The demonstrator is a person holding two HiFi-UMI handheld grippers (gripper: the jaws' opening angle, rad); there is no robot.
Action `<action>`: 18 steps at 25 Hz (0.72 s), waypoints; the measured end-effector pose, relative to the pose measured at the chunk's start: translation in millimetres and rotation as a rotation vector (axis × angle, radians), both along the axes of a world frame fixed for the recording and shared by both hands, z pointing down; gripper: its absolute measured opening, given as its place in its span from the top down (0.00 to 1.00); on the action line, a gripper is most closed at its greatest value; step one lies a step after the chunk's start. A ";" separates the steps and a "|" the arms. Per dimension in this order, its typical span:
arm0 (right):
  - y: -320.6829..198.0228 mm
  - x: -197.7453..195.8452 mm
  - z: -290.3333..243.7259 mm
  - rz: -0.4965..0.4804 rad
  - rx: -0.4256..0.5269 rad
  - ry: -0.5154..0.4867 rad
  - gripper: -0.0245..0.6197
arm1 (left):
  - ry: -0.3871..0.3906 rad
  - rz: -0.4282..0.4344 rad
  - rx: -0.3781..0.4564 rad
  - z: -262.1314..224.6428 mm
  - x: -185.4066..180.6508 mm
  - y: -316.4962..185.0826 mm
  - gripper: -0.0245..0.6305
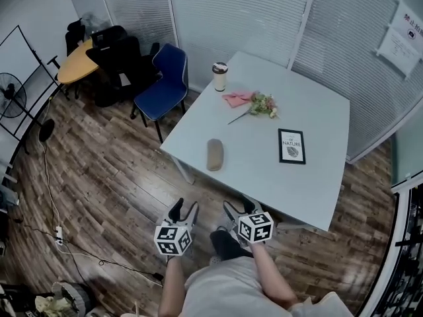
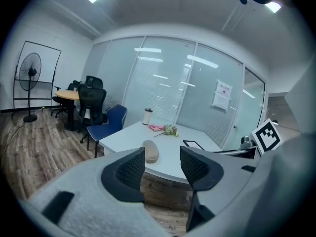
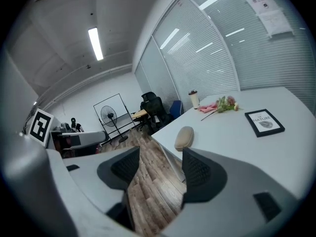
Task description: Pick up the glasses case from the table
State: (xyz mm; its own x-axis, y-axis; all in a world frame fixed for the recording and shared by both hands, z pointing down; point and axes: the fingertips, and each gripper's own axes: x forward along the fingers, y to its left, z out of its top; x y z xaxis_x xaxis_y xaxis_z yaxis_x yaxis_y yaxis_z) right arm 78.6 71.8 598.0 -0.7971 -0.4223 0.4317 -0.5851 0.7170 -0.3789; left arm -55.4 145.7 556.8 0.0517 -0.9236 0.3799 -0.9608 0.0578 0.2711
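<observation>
A tan oblong glasses case (image 1: 215, 154) lies near the left front edge of the white table (image 1: 317, 183). It also shows in the left gripper view as the case (image 2: 150, 151) and in the right gripper view as the case (image 3: 184, 138). My left gripper (image 1: 184, 211) is open and empty, over the wooden floor short of the table. My right gripper (image 1: 238, 211) is open too, nothing between its jaws, just before the table's near edge. In their own views the left gripper (image 2: 163, 167) and right gripper (image 3: 160, 168) both stand wide.
On the table stand a lidded cup (image 1: 219, 76), a pink cloth with a flower sprig (image 1: 254, 102) and a black-framed picture (image 1: 291, 145). A blue chair (image 1: 164, 84) is at the table's left corner, black office chairs (image 1: 119, 58) and a fan (image 1: 12, 94) farther left. Cables (image 1: 59, 233) cross the floor.
</observation>
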 end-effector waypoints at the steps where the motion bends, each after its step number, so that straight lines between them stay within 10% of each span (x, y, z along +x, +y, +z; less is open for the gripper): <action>1: -7.2 -3.8 -1.8 0.002 0.000 -0.001 0.56 | -0.001 0.003 -0.001 -1.5 -3.1 -7.2 0.64; 18: -124.4 -70.9 -1.2 0.020 -0.040 -0.042 0.56 | -0.041 0.026 -0.036 -7.3 -62.2 -119.3 0.64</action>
State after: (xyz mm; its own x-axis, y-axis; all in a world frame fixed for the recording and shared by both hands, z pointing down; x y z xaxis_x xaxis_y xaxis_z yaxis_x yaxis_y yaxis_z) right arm 7.7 -52.6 596.8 -0.8064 -0.4217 0.4145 -0.5822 0.6889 -0.4318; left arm -117.6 26.4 549.6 0.0592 -0.9078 0.4152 -0.9723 0.0419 0.2301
